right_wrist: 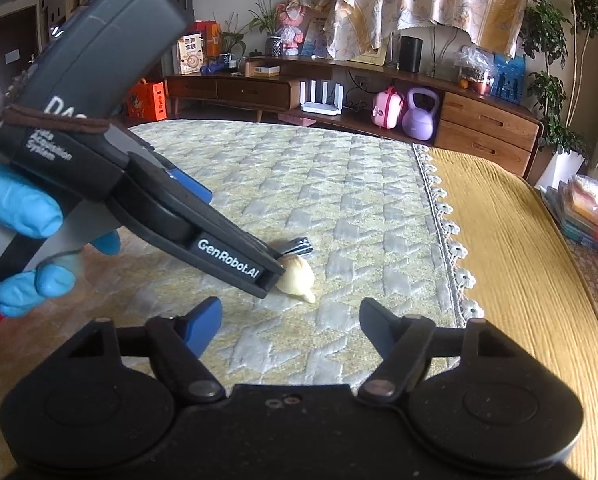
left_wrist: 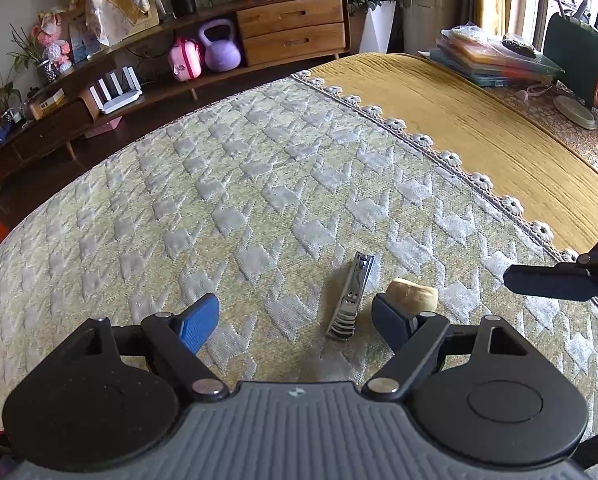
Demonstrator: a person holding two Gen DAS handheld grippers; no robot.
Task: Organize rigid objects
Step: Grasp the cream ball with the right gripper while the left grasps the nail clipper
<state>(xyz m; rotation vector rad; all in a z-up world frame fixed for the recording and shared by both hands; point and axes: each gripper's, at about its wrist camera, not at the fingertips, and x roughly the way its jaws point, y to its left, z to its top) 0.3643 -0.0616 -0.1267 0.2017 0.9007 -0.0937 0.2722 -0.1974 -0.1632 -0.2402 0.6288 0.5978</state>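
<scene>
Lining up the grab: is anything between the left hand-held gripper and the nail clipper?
Nothing visible. The nail clipper lies between the open left hand-held gripper's fingers; the garlic clove sits just beyond the right fingertip.

A metal nail clipper [left_wrist: 352, 297] lies flat on the pale quilted cover [left_wrist: 227, 200], in the lower middle of the left wrist frame. It is chrome and shiny, its lever folded down, its long axis running from lower left to upper right with the cutting end toward the bottom of the frame. Just to its right, a small cream-coloured garlic clove [left_wrist: 415, 295] rests on the same cover, near but not clearly touching the clipper. In the right wrist frame, the garlic clove [right_wrist: 299, 278] sits at centre, plump with a pointed tip aimed lower right; the nail clipper [right_wrist: 299, 247] shows only partly, just above it.
</scene>
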